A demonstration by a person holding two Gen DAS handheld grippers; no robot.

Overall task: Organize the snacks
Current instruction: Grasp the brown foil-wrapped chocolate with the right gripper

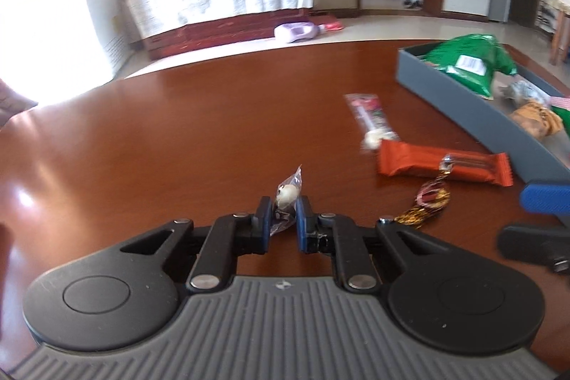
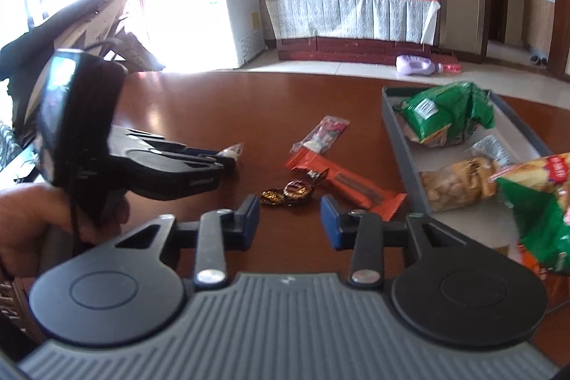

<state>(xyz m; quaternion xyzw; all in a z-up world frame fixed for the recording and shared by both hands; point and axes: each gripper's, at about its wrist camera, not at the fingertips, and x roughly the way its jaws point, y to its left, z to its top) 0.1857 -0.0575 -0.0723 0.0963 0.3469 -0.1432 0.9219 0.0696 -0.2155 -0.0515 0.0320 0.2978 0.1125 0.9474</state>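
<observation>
Blue-padded, my left gripper [image 1: 282,214] is clamped on a small clear-wrapped candy [image 1: 286,196] above the brown table [image 1: 178,138]. My right gripper [image 2: 289,214] hangs with its jaws apart, gripping nothing, over a gold-foil candy [image 2: 286,193]. Beyond lie an orange bar [image 2: 342,182], a pink packet [image 2: 326,134] and, to the right, a grey tray [image 2: 400,145] holding green bags [image 2: 445,116].

Your left gripper's [image 1: 282,219] blue pads, clear wrapper with white candy [image 1: 286,198] between them, orange bar [image 1: 441,166] to its right, grey tray [image 1: 459,109] beyond, green bag [image 1: 470,63] inside, reddish-brown table [image 1: 178,130] beneath.
</observation>
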